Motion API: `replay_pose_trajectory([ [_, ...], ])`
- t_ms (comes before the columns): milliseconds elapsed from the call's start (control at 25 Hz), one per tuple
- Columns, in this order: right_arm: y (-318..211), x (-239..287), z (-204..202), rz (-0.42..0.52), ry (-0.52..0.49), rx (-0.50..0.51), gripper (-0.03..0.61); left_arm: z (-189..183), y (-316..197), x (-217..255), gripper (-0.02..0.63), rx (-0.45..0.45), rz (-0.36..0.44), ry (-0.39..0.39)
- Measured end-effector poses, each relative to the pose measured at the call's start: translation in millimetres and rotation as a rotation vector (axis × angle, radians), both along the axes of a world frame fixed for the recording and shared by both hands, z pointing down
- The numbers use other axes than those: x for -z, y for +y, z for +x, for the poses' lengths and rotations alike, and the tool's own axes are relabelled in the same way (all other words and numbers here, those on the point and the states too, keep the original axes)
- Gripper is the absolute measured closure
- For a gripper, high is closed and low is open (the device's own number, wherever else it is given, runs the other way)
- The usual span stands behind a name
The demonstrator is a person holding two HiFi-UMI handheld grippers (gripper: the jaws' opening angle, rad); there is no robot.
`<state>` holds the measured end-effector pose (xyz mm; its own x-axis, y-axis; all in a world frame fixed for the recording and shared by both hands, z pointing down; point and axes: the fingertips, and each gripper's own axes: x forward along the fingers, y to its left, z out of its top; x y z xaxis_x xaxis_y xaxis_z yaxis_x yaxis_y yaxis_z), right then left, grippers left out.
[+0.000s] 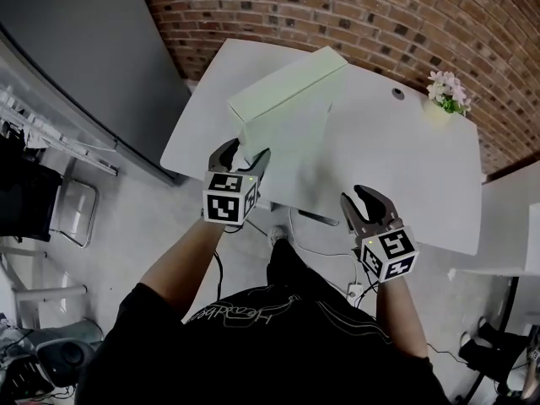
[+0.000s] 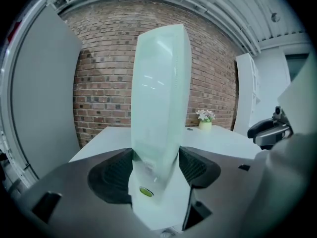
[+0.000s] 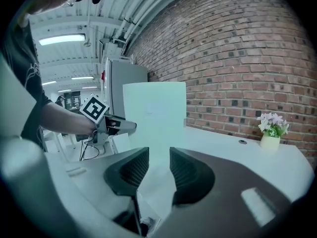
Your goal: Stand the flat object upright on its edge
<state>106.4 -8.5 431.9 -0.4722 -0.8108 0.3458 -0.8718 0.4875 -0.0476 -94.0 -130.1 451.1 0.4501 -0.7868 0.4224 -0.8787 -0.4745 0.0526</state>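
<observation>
**Flat box is pretty much up on its edge, left tool has it**

Biggest stuff first: a red brick wall (image 1: 380, 15) runs behind everything, with a big grey panel (image 1: 84, 49) off to the left. In front of the wall sits the white desk (image 1: 422, 167), smooth-topped and mostly bare, so I'd guess things slide on it easily.

On the desk's left part is the pale green flat box (image 1: 283, 91), cardboard by the look of it. It's standing tall with a narrow face up and a broad face turned toward the person. I can't tell if its bottom edge is fully settled.

My guess is it's light and fairly stiff, but tippy: a thin edge on a slick top wants to fall over. Pinching across the thin faces low at one end seems the sane grip, without squeezing hard enough to dent it.

The left tool (image 1: 246, 154) does just that, with its pads clamped on the box's near end. The right tool (image 1: 361, 202) hangs off the desk's near edge, jaws slightly apart on nothing.

A small pot of pale flowers (image 1: 447, 95) sits by the wall.
</observation>
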Motion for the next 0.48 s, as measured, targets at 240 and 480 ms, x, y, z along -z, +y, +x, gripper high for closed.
replay_pose_trajectory([
  [240, 11.8, -3.5, -9.0, -0.007, 0.002, 0.015, 0.443, -5.2, 13.0, 1.7, 0.316, 0.076, -0.001, 0.006],
  [480, 9.5, -7.6, -16.3, -0.012, -0.009, 0.046, 0.443, -5.8, 16.0, 1.5, 0.318, 0.14, 0.01, 0.011],
])
